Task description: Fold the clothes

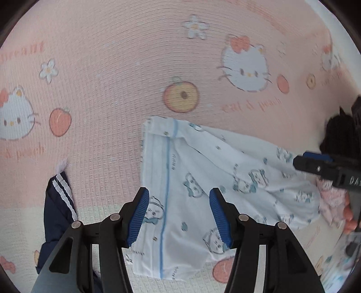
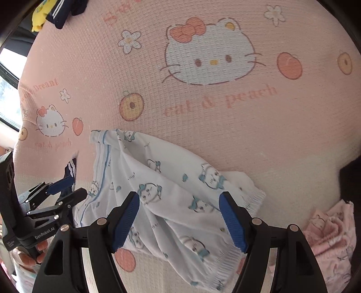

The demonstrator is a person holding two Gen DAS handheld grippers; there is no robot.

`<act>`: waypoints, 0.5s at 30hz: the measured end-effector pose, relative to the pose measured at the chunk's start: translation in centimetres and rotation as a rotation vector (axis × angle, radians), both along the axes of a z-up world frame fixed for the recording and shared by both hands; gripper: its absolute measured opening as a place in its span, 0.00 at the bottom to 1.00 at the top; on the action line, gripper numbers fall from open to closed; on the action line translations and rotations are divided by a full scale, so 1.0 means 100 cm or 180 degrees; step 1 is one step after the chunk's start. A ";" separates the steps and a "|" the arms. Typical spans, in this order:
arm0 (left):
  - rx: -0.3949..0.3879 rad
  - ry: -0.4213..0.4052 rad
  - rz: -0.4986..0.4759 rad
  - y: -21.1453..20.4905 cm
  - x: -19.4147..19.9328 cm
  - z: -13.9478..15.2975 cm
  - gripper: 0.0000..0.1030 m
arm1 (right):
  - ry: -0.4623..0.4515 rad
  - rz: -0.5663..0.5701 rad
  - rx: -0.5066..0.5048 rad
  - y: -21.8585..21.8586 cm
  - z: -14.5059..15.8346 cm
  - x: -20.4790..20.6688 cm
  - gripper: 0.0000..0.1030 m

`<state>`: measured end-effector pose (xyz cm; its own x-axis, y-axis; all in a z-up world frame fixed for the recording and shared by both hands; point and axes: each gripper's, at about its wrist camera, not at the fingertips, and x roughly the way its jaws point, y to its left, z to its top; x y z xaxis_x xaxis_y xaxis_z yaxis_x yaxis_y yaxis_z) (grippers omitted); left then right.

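A white garment (image 1: 203,180) with blue cartoon prints and a blue placket stripe lies rumpled on the pink cat-and-peach sheet (image 1: 112,67). My left gripper (image 1: 179,216) is open just above its near hem, fingers either side of the placket area. My right gripper (image 2: 179,220) is open over the sleeve and ribbed cuffs of the same garment (image 2: 169,180). The right gripper also shows at the right edge of the left wrist view (image 1: 315,166). The left gripper shows at the left of the right wrist view (image 2: 65,191).
A navy garment with white stripes (image 1: 58,214) lies left of the white one. A pink printed garment (image 2: 331,232) lies to the right. More clothes, yellow and navy (image 2: 54,11), sit at the far edge of the sheet (image 2: 225,124).
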<state>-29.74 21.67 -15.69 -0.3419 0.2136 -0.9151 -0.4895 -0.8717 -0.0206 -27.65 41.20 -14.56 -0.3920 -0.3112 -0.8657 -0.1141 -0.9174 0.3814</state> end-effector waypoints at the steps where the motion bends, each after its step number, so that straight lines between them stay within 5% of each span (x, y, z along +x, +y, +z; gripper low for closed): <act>1: -0.0012 0.0004 -0.0039 0.004 0.002 -0.001 0.51 | -0.0018 -0.0021 -0.0026 0.004 0.000 0.003 0.70; 10: -0.0063 -0.0033 -0.0351 0.047 0.017 -0.016 0.51 | -0.0232 -0.0104 -0.0036 0.033 -0.006 0.025 0.70; 15: -0.0141 -0.0059 -0.0520 0.070 0.023 -0.029 0.51 | -0.0361 -0.0288 -0.0353 0.046 -0.017 0.044 0.70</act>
<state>-27.48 28.65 -18.55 -0.2889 0.2242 -0.9307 -0.6246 -0.7809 0.0058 -23.20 45.78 -16.30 -0.3246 -0.3751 -0.8683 -0.2423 -0.8544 0.4596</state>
